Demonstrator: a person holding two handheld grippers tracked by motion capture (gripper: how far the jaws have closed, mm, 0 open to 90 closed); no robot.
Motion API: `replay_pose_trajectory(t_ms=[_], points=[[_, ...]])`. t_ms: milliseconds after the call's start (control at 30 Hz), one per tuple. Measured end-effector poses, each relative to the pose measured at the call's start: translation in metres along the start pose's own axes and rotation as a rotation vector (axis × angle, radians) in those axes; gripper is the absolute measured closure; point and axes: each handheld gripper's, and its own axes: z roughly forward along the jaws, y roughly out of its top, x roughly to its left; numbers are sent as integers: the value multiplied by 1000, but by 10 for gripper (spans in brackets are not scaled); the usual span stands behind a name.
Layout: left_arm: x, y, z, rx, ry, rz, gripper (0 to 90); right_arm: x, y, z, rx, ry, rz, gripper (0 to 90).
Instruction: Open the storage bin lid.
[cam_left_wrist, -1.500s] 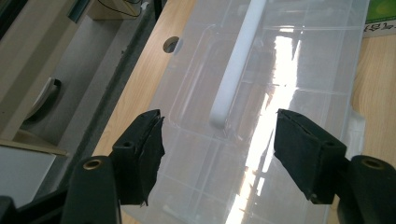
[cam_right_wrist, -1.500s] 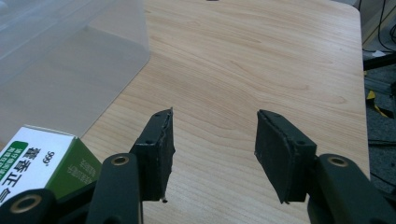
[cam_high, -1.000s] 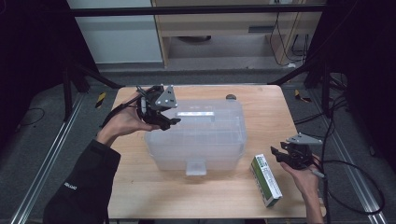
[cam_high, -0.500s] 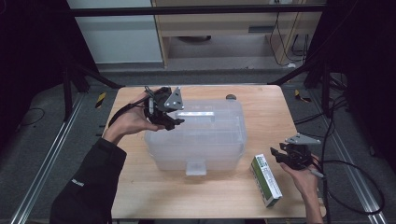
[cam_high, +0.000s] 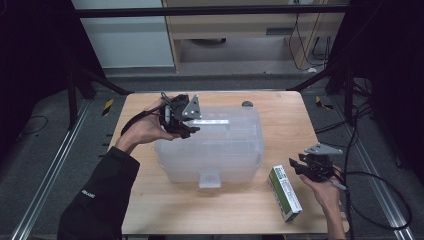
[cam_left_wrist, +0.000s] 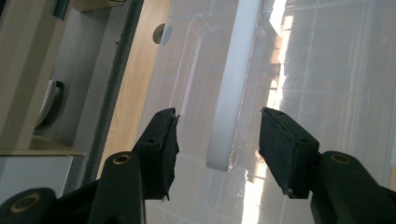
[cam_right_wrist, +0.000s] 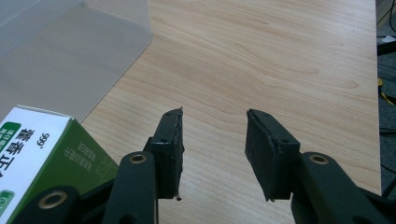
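A translucent plastic storage box (cam_high: 215, 155) with its lid on stands in the middle of the wooden table (cam_high: 280, 125). A white handle (cam_high: 212, 121) lies flat across the lid. My left gripper (cam_high: 192, 130) hovers over the lid's left part. In the left gripper view its jaws (cam_left_wrist: 217, 140) straddle the end of the handle (cam_left_wrist: 233, 93); they have just been closing, and gaps remain on both sides. My right gripper (cam_high: 296, 167) stands open just above the table near the front right, beside a green and white carton (cam_high: 285, 192), with nothing between its jaws (cam_right_wrist: 214, 140).
A small dark round object (cam_high: 247, 104) lies on the table behind the box. The carton (cam_right_wrist: 42, 154) lies flat to the left of the right jaws, with the box's wall (cam_right_wrist: 60, 60) beyond it. Bare wood (cam_right_wrist: 261, 60) stretches ahead of the right gripper.
My left gripper has moved a little to the right over the lid, onto the end of the handle. The right gripper has stayed where it was.
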Motion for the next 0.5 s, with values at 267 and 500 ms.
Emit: replay_pose_trajectory(t_ms=[267, 500], points=[[0, 3, 4, 16, 1, 11, 507, 1, 0, 1, 6, 1, -1, 571], [-1, 4, 8, 34, 2, 30, 537, 1, 0, 1, 9, 0, -8, 571]])
